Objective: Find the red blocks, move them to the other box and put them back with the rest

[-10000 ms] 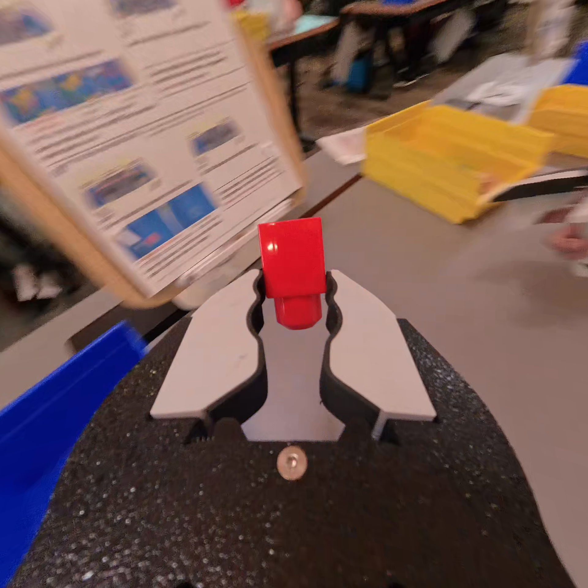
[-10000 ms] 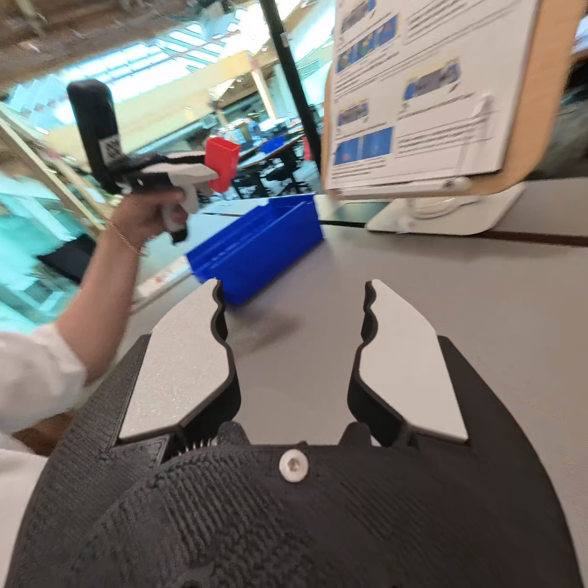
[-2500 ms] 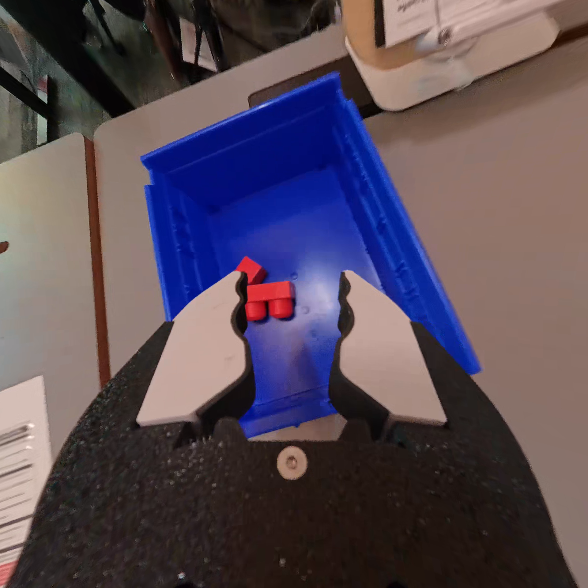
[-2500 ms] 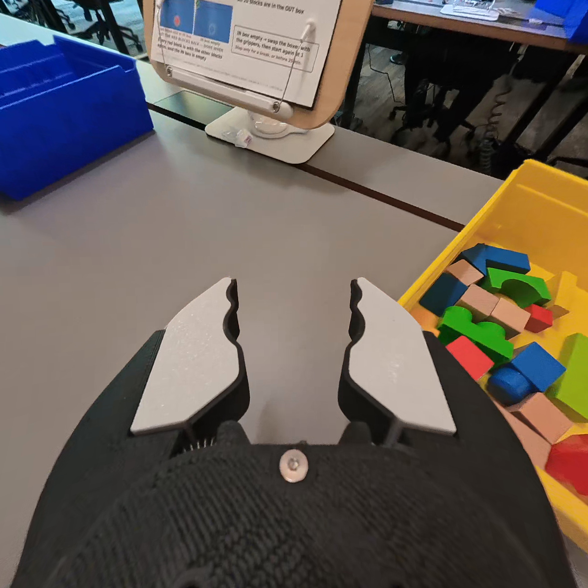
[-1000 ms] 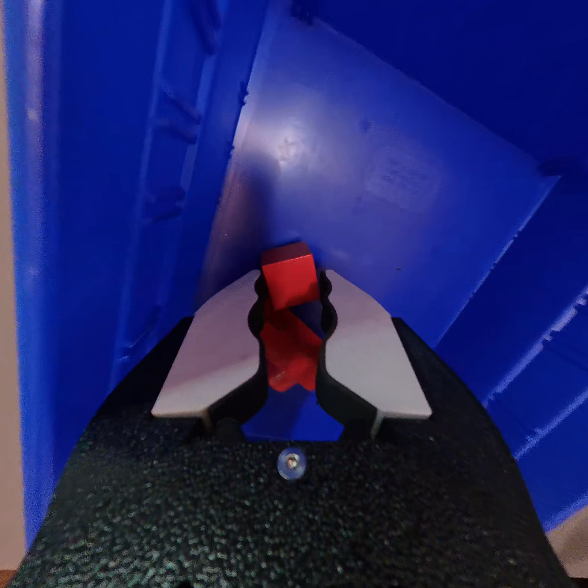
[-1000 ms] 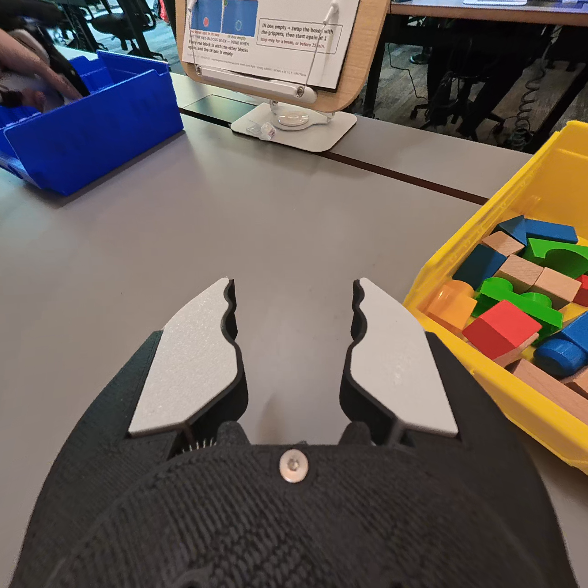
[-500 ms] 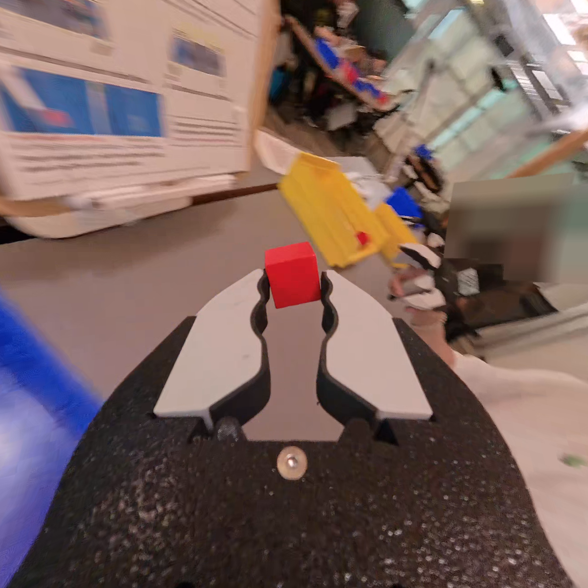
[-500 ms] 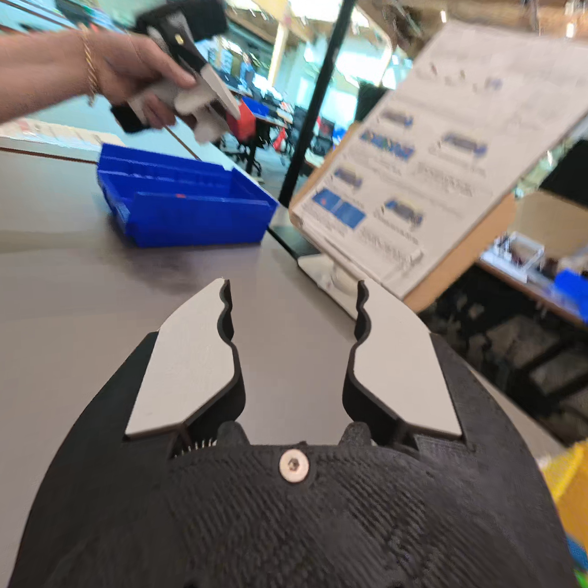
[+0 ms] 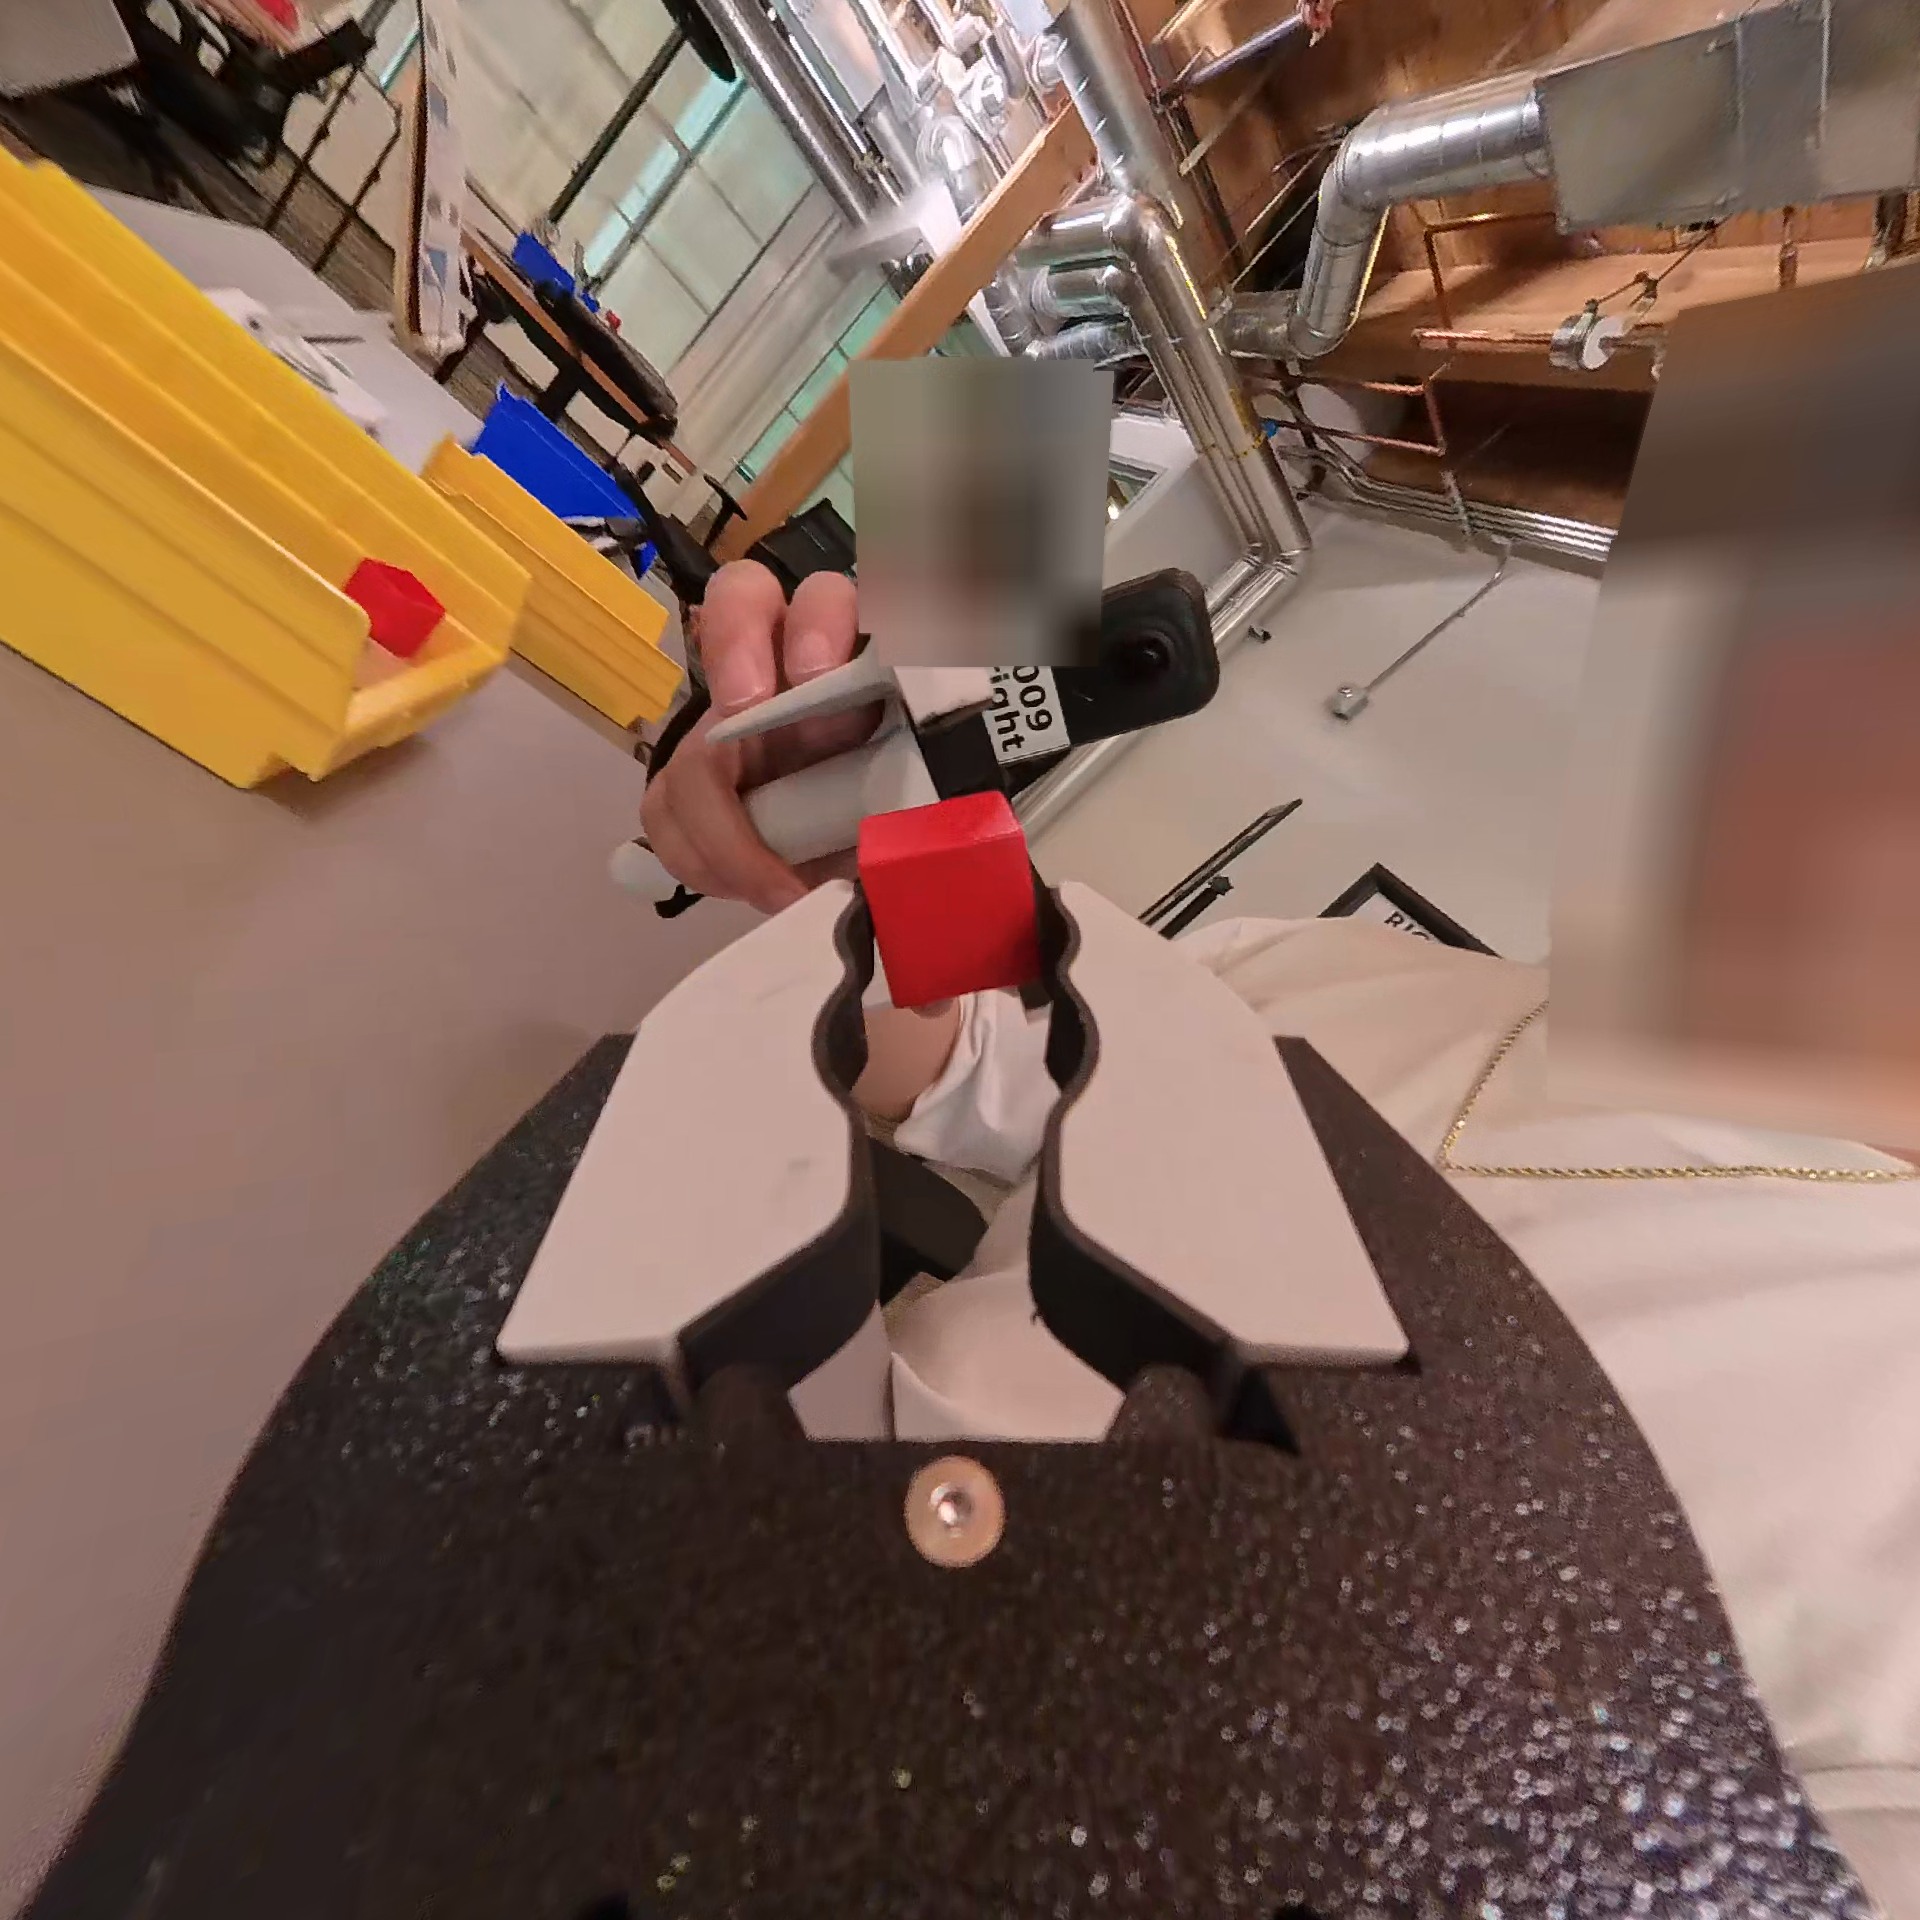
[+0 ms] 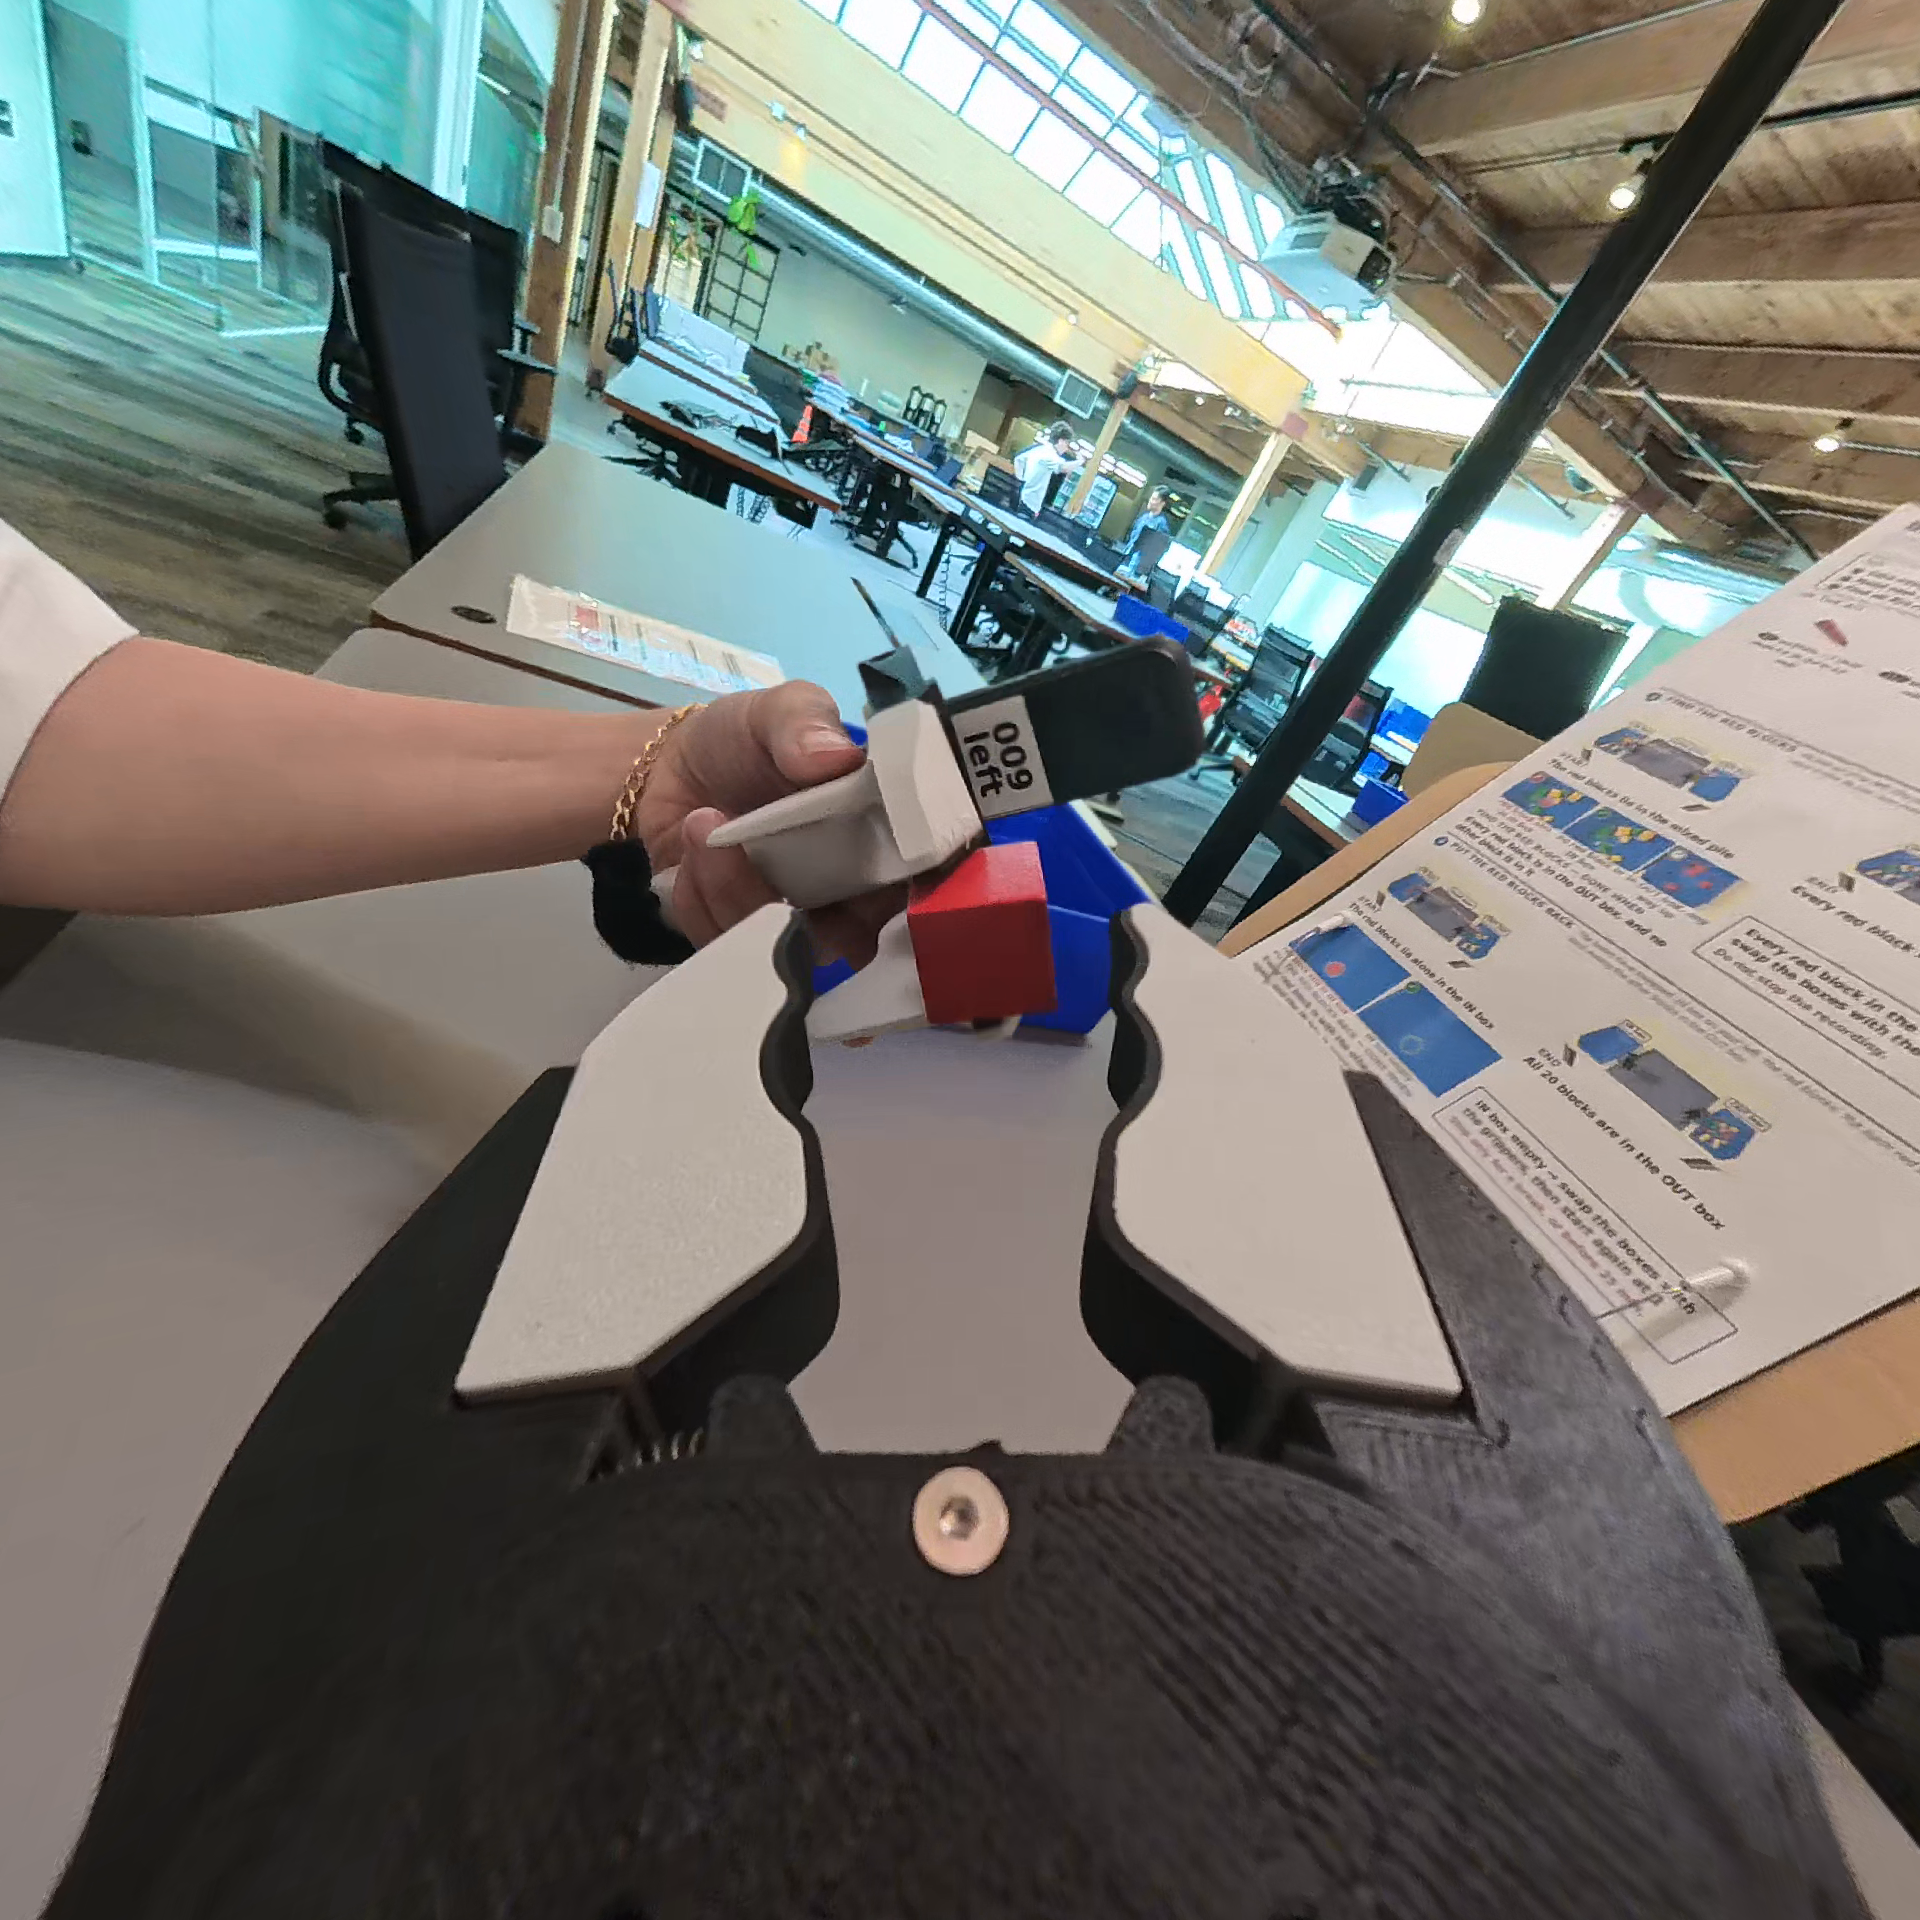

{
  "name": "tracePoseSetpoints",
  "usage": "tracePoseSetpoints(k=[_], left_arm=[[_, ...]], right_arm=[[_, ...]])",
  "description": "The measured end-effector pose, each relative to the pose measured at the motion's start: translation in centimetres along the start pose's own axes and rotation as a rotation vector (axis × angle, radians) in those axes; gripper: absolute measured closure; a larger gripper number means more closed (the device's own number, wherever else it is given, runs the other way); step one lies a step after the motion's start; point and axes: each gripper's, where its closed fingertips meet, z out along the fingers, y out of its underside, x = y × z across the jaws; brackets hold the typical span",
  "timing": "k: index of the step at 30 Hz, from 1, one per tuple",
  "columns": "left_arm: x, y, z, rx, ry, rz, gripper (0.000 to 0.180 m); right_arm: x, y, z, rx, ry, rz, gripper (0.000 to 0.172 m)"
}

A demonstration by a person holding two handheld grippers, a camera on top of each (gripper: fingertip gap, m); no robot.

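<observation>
My left gripper (image 9: 951, 940) is shut on a red cube (image 9: 951, 904), with both pads pressed on its sides, and holds it in the air above the grey table (image 9: 260, 987). In the right wrist view the same cube (image 10: 977, 935) sits between the fingertips of my right gripper (image 10: 951, 961), still clamped by the left gripper's fingers (image 10: 868, 1013). My right gripper is open, with a gap on each side of the cube. The blue box (image 10: 1081, 883) stands behind the cube. A yellow box (image 9: 156, 582) with a red block (image 9: 395, 606) in it stands at the left.
A second yellow box (image 9: 561, 561) lies behind the first. An instruction board (image 10: 1662, 935) leans at the right, with a black pole (image 10: 1455, 520) behind it. The person's arm (image 10: 312, 769) reaches in from the left.
My left gripper closed on the red cube in the blue box, lifted it out and swung it to the right gripper. The right gripper turned towards it and its jaws narrowed around the cube.
</observation>
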Motion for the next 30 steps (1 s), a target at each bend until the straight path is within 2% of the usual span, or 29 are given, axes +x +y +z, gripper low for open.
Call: tracePoseSetpoints(k=[1,4,9,11,14,16,19,23,26,30], left_arm=[[-0.1,0.2,0.2,-0.005,0.012,-0.016,0.15],[0.0,0.8,0.6,-0.008,0.043,-0.036,0.15],[-0.3,1.2,0.8,0.03,0.049,-0.087,0.15],[-1.4,0.9,0.4,0.07,-0.024,-0.104,0.15],[-3.5,0.0,-0.9,0.159,-0.206,-0.094,0.133],[-4.9,0.0,-2.4,0.18,-0.377,-0.025,0.131],[-6.8,0.6,-5.0,0.176,-0.657,0.11,0.13],[-7.7,2.3,-6.6,0.106,-0.862,0.194,0.13],[-8.2,3.6,-6.8,0.032,-0.936,0.226,0.129],[-8.9,5.0,-7.4,-0.065,-1.032,0.264,0.128]], right_arm=[[-0.2,0.2,0.0,-0.011,-0.006,0.0,0.12],[-0.3,0.6,0.0,-0.014,0.004,-0.017,0.145],[-0.5,1.1,-0.1,-0.016,0.014,-0.016,0.145],[-0.2,1.8,-0.3,-0.06,0.041,-0.022,0.145],[1.6,2.2,-1.9,-0.1,0.12,0.017,0.145],[4.7,2.8,-4.5,-0.162,0.253,0.03,0.145],[10.8,4.7,-11.0,-0.318,0.508,0.058,0.145],[18.6,9.5,-20.7,-0.607,0.795,0.115,0.145],[22.6,14.3,-25.4,-0.775,0.876,0.197,0.145],[25.5,20.0,-27.8,-0.882,0.887,0.354,0.145]])
